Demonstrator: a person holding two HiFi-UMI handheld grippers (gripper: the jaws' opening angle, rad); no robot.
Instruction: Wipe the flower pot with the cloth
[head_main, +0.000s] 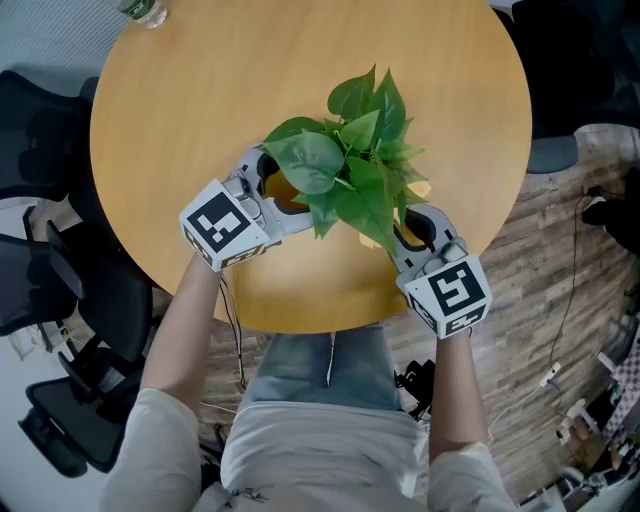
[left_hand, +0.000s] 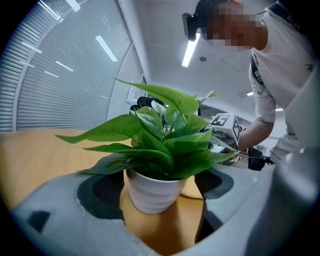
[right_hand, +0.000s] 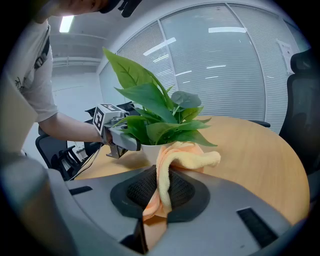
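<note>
Two cube-marked grippers sit closest, one per hand. Left gripper (head_main: 280, 188), at the pot's 9 o'clock, holds its dark mesh pads spread wide and released; the one white, ribbed, rounded flower pot (left_hand: 150, 192) stands between them unclamped. One glossy, broad-leaved plant (head_main: 350, 160) fills it, near the round wooden table's (head_main: 200, 80) 6 o'clock edge. Right gripper (right_hand: 160, 192), at 4 o'clock, is clenched on the single fuzzy orange-yellow cloth (right_hand: 185, 157), whose free end folds up by the pot's side.

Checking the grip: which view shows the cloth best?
Right gripper view: the cloth sits pinched in the right tongs, draped against the pot. The left gripper view shows a scrap behind the pot; in the head view leaves mostly hide it.
</note>
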